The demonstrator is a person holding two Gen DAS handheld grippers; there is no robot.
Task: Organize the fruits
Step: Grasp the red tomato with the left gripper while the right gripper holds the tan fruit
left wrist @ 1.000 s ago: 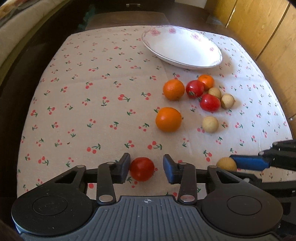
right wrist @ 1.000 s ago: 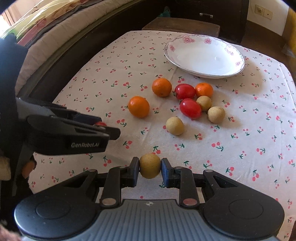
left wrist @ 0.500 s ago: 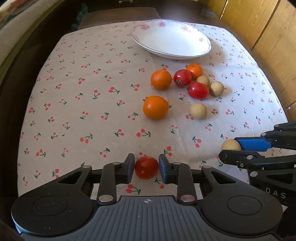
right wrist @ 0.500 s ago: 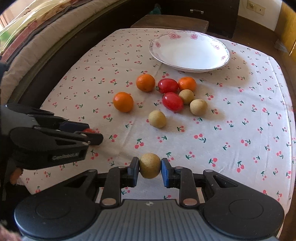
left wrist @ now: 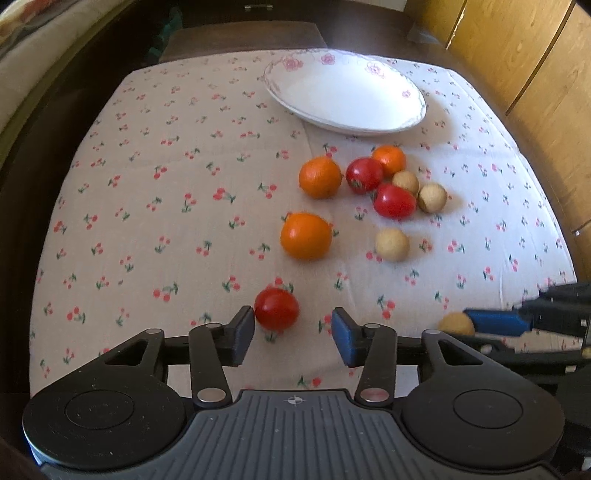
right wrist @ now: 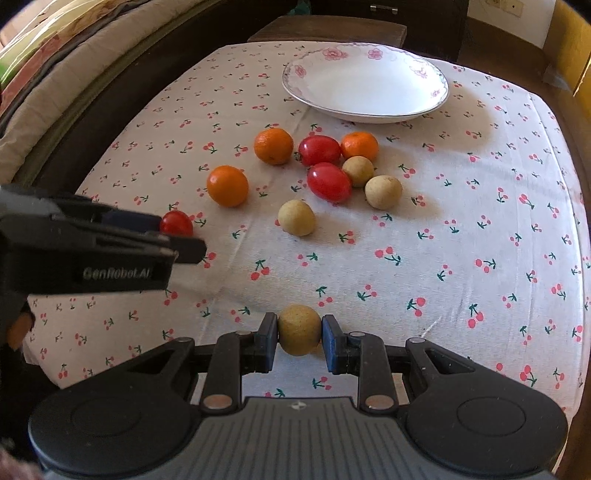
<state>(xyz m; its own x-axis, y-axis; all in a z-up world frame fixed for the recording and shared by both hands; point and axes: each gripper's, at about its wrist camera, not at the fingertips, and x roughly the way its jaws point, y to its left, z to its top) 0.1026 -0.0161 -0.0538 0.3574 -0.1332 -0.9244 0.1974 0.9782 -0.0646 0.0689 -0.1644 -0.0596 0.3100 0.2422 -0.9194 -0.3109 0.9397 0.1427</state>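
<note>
My left gripper (left wrist: pixel 293 334) is open. A small red tomato (left wrist: pixel 276 308) lies on the cloth just ahead of its left finger, free of the pads; it also shows in the right wrist view (right wrist: pixel 176 223). My right gripper (right wrist: pixel 299 339) is shut on a tan longan (right wrist: pixel 299 329) and holds it above the cloth; the longan also shows in the left wrist view (left wrist: pixel 456 323). A white floral plate (left wrist: pixel 343 94) stands empty at the far side. Oranges (left wrist: pixel 306 235), tomatoes (left wrist: pixel 394 201) and longans (left wrist: pixel 392 244) lie in a cluster mid-table.
The table has a cherry-print cloth (left wrist: pixel 166 192). A sofa edge (right wrist: pixel 55 92) runs along the left, wooden cabinets (left wrist: pixel 517 55) along the right. A dark stool (right wrist: pixel 325 29) stands behind the plate.
My left gripper has opened and let go of the red tomato, which now rests on the cloth. The right gripper still holds the longan and has shifted slightly.
</note>
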